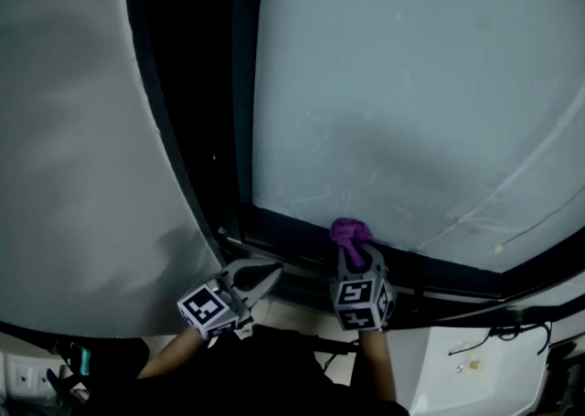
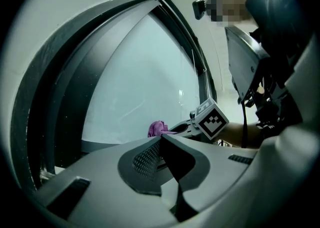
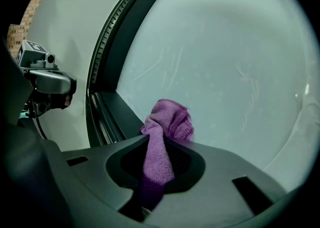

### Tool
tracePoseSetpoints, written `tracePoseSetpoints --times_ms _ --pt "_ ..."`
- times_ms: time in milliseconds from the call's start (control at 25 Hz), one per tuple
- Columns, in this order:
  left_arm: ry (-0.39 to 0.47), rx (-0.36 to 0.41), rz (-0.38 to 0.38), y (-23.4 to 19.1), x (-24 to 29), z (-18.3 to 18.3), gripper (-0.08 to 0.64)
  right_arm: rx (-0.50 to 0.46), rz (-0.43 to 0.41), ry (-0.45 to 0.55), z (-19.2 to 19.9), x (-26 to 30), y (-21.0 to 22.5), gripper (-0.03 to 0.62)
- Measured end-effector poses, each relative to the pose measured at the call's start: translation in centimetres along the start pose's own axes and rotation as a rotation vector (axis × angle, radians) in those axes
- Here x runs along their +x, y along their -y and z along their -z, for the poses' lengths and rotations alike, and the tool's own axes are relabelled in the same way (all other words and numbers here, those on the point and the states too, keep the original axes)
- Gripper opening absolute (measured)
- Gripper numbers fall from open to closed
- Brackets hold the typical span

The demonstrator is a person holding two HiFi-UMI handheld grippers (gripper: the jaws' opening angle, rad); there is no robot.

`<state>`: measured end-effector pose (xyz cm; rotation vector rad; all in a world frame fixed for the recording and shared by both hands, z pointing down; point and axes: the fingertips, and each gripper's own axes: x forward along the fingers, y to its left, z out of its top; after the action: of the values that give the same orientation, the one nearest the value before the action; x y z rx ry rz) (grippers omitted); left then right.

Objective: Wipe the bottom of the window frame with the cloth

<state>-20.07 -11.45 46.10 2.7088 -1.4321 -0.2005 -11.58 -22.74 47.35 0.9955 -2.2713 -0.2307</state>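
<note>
Right claw pinches a purple cloth, its bunched end just ahead of the tips at the window frame's bottom rail, which looks mostly unwiped rightward, while the left claw, pressed together and empty, hovers to its left.

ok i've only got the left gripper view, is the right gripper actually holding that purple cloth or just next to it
Observer: Holding it. The right gripper view shows the right gripper shut on the purple cloth, with a strip pinched between its jaws.
Operator: where's the bunched end sitting
Observer: In the head view it sits where the glass meets the bottom frame.
Operator: and my left gripper
Observer: The head view puts the left gripper left of the right one, pointing towards the frame's lower left corner.
</note>
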Motion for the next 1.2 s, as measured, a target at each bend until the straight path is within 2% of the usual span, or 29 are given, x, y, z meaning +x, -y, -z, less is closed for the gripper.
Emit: tracePoseSetpoints --times_ms 240,600,800,1040,1200 --pt "0.009 0.001 0.037 0.5 0.9 -0.1 0.0 -0.005 0.075 -0.026 1.5 -0.7 1.7 0.067" --pt "0.003 -0.015 0.059 0.7 1.0 0.4 0.0 0.069 0.188 -0.058 3.7 -1.6 3.8 0.067" --pt "0.007 -0.014 0.072 0.7 1.0 0.2 0.0 0.05 0.272 -0.048 4.0 -2.2 4.8 0.067" --pt "-0.005 -0.033 0.094 0.9 0.7 0.7 0.0 0.112 0.337 -0.039 4.9 -2.8 5.7 0.067" --pt "-0.02 -0.036 0.115 1.1 0.4 1.0 0.0 0.183 0.406 0.022 4.9 -3.5 6.1 0.066"
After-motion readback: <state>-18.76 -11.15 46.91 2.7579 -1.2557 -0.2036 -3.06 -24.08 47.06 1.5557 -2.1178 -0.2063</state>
